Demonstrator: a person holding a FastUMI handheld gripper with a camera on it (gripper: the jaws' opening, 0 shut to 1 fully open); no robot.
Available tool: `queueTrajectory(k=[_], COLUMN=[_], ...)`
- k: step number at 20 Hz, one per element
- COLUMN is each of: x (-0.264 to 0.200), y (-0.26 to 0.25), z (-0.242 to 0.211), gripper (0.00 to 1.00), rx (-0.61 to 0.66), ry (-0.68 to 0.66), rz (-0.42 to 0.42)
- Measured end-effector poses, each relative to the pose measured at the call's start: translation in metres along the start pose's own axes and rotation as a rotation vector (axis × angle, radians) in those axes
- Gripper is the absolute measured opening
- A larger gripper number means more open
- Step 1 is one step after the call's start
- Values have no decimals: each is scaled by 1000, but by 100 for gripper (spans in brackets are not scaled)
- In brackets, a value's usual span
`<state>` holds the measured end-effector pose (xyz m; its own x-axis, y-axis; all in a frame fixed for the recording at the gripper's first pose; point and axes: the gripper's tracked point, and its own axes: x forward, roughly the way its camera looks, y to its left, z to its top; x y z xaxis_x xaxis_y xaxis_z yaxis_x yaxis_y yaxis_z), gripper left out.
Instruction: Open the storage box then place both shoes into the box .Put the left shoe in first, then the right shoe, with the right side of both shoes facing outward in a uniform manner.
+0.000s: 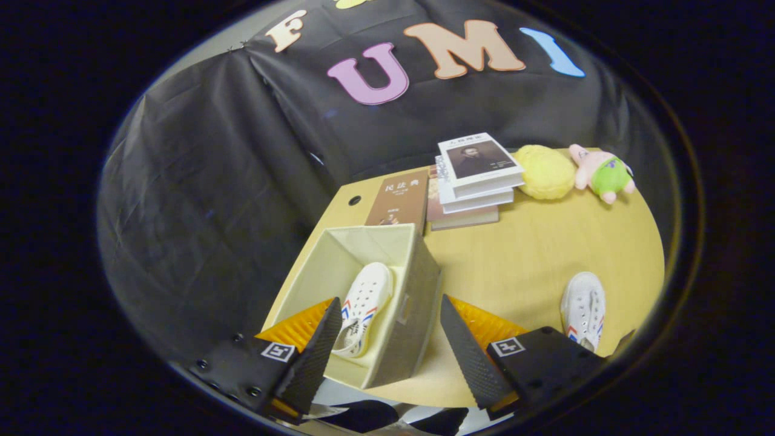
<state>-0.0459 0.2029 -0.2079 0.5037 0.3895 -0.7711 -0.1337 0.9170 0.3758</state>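
Gripper (387,339) released, above open beige fabric storage box (418,284).
White canvas shoe (363,306) inside, heel hidden; second white shoe (584,309) on bench (533,242), partly cut off.

A black cloth wall (230,181) hangs in loose folds behind and at 9 o'clock of a light wooden counter (533,242), which has a rounded edge and a small dark cable hole (355,200) near its 10 o'clock corner. Soft, even light falls on the wood, and a pale strip of wall (206,45) shows above the cloth at 11 o'clock.
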Motion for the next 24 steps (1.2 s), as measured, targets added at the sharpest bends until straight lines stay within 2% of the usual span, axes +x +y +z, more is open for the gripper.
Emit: queueTrajectory(k=[12,18,24], x=[-46,-56,-56], y=[-136,-211,-266], z=[-4,-27,-54], gripper=[100,100,100], rx=[37,10,-5], ry=[-11,52,130], rz=[-159,-270,-331])
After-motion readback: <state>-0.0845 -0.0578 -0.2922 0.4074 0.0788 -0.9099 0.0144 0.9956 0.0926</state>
